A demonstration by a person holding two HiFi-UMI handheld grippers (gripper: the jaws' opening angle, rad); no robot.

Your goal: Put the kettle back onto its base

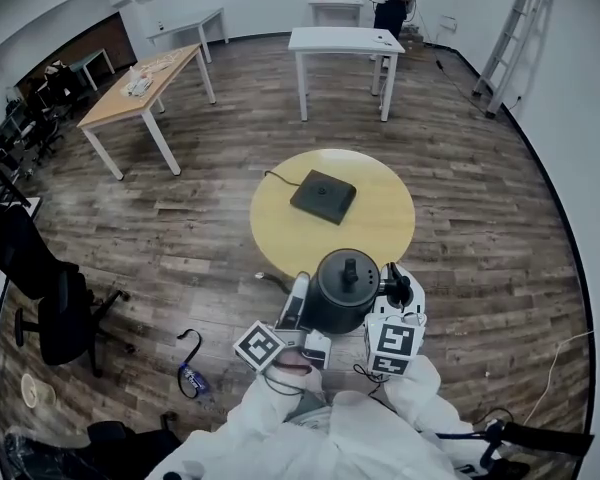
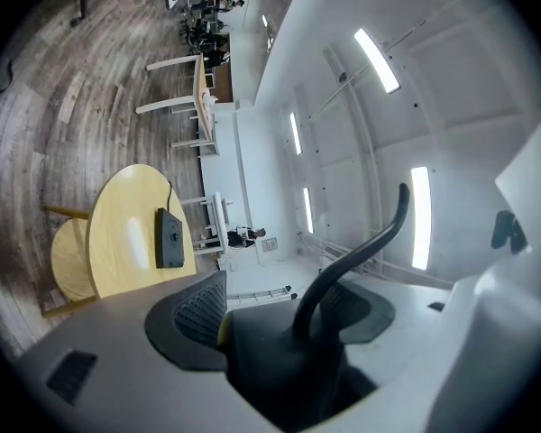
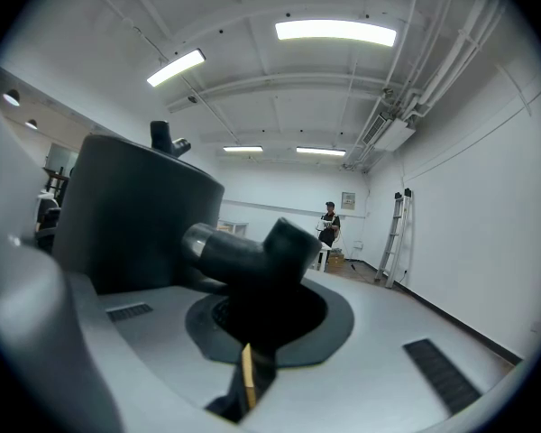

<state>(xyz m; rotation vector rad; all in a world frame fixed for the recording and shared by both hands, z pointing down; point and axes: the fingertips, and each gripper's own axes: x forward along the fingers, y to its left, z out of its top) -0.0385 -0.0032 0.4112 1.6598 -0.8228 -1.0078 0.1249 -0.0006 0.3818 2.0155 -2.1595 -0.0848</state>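
Bench (image 1: 380, 183): round and yellow, ahead of the person. It carries only the base and its cord.
Kettle (image 1: 342, 290): black and upright, held in the air at the bench's near edge, well apart from the base. By my reading the step in hand is the carry, with the setting-down not yet done.
Base (image 1: 323, 196): flat dark square near the bench's middle, bare on top. The next move calls for bringing the kettle forward, centring it over the base and lowering it level.
Left tool (image 1: 296, 306): clamped on the kettle's thin curved spout (so its own view suggests).
Right tool (image 1: 396, 288): jaws closed on the kettle's stubby side handle.
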